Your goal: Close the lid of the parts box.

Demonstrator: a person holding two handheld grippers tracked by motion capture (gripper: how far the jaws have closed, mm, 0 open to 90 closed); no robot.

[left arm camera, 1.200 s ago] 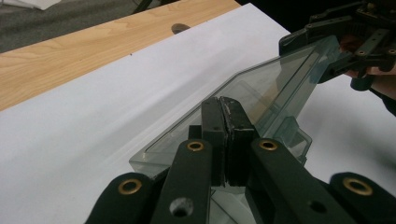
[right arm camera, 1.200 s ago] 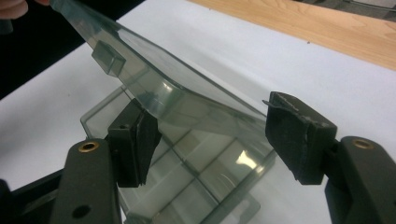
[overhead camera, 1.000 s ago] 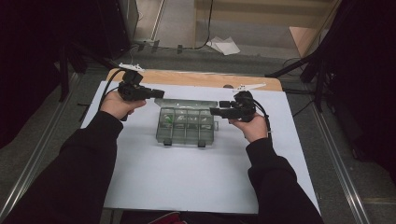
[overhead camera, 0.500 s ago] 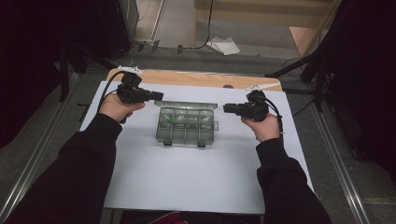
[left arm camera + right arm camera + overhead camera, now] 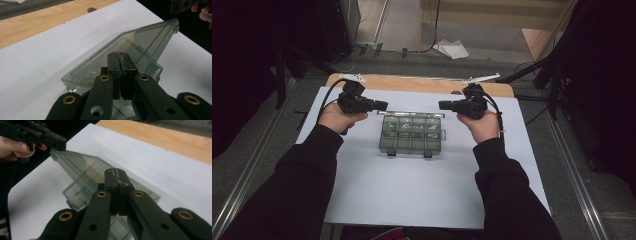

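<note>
A clear compartment box (image 5: 411,134) sits mid-tabletop (image 5: 412,200), long axis running left to right, lid (image 5: 130,47) raised at the far edge. The left gripper (image 5: 382,105) and right gripper (image 5: 443,105) hover just off its far corners, pointing inward, about equally near, both sets of jaws pressed together and holding nothing. Several compartments hold small items, some green, too small to identify.
</note>
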